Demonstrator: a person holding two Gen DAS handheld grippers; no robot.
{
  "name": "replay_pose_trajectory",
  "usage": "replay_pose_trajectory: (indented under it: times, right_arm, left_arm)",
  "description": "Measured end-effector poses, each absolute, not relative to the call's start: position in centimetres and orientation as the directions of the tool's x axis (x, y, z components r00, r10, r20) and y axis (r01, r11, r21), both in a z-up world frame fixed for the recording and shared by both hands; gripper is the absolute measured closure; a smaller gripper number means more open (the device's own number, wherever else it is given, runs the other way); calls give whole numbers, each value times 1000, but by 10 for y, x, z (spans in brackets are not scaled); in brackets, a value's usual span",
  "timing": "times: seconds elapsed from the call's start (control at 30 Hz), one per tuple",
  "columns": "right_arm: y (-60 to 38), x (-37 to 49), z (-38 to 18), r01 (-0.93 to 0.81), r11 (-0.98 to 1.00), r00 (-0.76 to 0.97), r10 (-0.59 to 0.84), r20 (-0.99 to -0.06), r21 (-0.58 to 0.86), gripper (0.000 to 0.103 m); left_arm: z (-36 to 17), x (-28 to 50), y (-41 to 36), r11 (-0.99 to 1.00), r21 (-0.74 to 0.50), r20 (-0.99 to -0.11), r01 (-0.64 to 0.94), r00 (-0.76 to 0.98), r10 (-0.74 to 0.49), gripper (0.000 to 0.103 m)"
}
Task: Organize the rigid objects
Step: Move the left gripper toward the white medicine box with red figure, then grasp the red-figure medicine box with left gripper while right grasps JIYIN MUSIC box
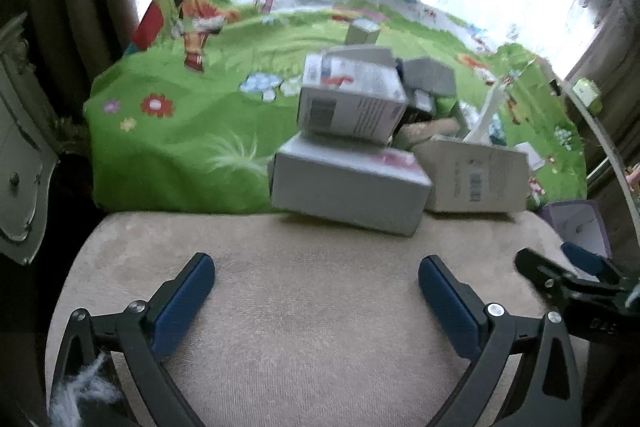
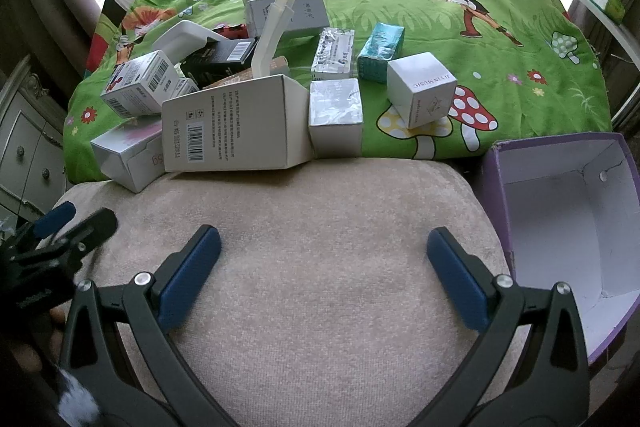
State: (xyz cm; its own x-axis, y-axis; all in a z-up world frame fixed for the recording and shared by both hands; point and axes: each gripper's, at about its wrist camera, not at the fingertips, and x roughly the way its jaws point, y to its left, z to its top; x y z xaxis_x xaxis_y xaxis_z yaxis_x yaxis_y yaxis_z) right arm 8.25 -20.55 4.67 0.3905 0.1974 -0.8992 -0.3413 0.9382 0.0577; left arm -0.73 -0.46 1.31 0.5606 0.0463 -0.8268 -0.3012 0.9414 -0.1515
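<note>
Beige cushion (image 2: 320,235) up front, cartoon meadow sheet (image 2: 500,67) beyond, bright window behind. Both claws spread wide, empty: left gripper (image 1: 316,277), right gripper (image 2: 324,249). Cardboard boxes (image 2: 236,123) piled ahead-left of the right claw; purple box (image 2: 568,211) open at its right.

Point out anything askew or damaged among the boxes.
The large white barcode box lies tipped on its side, one end flap open. Left of it, small boxes are heaped crookedly. The purple box sits open and empty, its rim scuffed.
</note>
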Motion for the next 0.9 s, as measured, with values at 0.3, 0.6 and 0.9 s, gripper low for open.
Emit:
replay_pose_trajectory:
  times: [0.3, 0.6, 0.9]
  right_arm:
    - [-205, 83, 46, -340, 938, 391, 199, -899, 60, 0]
    - [-206, 83, 46, -338, 939, 396, 202, -896, 63, 0]
    - [-221, 92, 52, -404, 899, 304, 309, -901, 172, 0]
  left_arm:
    - [50, 5, 2, 951, -182, -740, -250, 672, 35, 0]
    - [45, 50, 14, 951, -175, -767, -254, 641, 30, 0]
    - [31, 79, 15, 951, -138, -810, -275, 584, 51, 0]
